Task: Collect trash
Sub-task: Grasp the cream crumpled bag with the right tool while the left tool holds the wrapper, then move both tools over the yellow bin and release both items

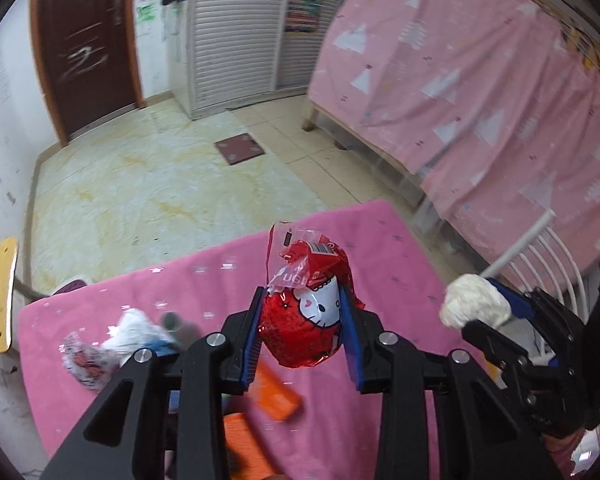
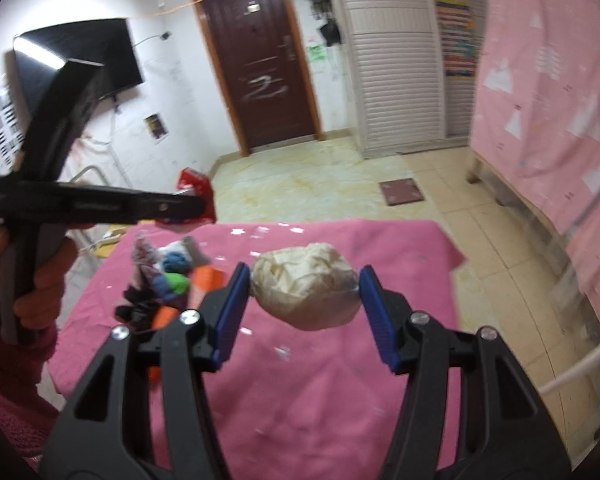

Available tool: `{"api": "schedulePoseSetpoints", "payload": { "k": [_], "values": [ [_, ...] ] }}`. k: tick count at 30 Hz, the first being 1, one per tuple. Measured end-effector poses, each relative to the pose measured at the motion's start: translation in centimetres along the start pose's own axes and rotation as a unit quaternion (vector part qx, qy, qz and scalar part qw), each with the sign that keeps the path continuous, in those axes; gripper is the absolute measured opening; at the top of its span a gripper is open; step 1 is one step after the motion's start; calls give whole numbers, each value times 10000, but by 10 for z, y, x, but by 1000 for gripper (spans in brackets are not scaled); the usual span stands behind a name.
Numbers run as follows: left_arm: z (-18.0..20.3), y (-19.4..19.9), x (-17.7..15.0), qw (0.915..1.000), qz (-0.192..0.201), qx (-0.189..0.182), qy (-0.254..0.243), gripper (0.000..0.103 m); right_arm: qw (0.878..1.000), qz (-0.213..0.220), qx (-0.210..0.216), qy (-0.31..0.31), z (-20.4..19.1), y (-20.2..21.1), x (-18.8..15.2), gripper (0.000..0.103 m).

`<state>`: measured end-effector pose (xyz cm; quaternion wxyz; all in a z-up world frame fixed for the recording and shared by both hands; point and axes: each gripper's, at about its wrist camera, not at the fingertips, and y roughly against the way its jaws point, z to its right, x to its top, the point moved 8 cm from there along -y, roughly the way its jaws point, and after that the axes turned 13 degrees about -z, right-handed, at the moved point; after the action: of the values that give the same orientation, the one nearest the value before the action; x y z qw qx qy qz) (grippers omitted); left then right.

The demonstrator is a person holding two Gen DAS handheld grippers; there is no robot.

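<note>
My left gripper is shut on a crumpled red snack wrapper with a white cartoon face, held above the pink-covered table. In the right wrist view that same wrapper shows beyond the left gripper's black body, which a hand in a pink sleeve carries. My right gripper is shut on a crumpled cream paper ball, also lifted over the table. In the left wrist view the ball appears at the right.
A heap of mixed items lies on the table's left part: white and blue wrappers, orange boxes, a grey tube. A pink-curtained bed frame stands to the right, a white chair back near the table, tiled floor beyond.
</note>
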<state>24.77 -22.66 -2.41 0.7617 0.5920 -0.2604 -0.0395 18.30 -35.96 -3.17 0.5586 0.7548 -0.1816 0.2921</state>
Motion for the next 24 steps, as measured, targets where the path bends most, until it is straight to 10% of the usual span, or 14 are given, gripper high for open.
{"api": "schedulePoseSetpoints", "payload": {
  "k": [24],
  "values": [
    [239,-100,-42,9736,-1051,-762,-1877,27,9774,-299,-1176,-1730,176,53,-119,55]
  ]
}}
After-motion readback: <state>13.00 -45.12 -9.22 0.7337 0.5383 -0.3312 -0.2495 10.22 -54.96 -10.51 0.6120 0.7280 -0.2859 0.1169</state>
